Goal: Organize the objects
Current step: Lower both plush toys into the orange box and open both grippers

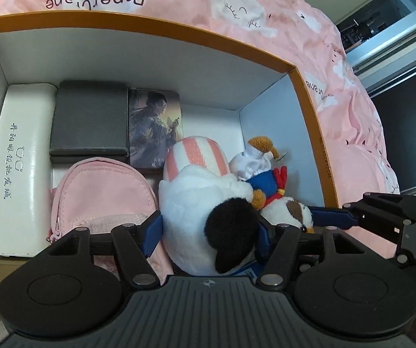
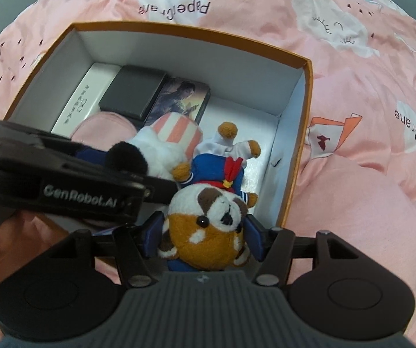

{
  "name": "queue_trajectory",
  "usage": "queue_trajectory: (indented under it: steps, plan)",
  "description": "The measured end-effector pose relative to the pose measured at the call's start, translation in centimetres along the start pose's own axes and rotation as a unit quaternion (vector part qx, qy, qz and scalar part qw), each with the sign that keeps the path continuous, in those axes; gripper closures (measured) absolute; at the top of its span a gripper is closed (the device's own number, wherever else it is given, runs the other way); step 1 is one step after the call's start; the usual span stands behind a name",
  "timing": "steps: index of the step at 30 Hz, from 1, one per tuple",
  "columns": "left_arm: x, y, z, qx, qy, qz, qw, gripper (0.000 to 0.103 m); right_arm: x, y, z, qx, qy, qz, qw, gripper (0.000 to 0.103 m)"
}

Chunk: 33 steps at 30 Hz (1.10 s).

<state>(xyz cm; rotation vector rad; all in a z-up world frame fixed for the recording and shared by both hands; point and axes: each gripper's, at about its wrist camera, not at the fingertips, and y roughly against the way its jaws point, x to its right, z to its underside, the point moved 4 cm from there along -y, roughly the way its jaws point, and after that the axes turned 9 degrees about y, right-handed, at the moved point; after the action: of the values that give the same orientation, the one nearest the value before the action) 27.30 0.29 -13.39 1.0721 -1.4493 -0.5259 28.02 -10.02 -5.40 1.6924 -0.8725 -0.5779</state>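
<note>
Both plush toys lowered head-up into box, filling the free floor at 3 o'clock. Left gripper clamped on white plush with black ear, pads squeezing its body; set just beside pink pouch at 9 o'clock, probably to pack soft items together. Right gripper closed around sailor-suit raccoon plush at the head, body hanging into the box, touching the white plush. Flat items (white case, dark case, picture card) lined along the wall at 11 o'clock. Neither toy released.

Pink cloud-print bedding, grey wardrobe behind.
</note>
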Motion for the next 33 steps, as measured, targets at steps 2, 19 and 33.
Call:
queue_trajectory:
  steps: [2,19,33]
  plan:
    - [0.2,0.2,0.1,0.0,-0.011,-0.005,0.9999,0.031,-0.1,0.1,0.1,-0.003,0.01,-0.002,1.0,0.042]
    - [1.7,4.0,-1.6,0.048,-0.063,0.009,0.9968,0.035,0.9,2.7,-0.5,0.045,0.079,-0.01,0.996,0.063]
    - [-0.9,-1.1,-1.9,-0.035,0.037,0.009,0.9987,0.062,0.2,-0.1,-0.4,0.035,0.14,0.002,0.989,0.072]
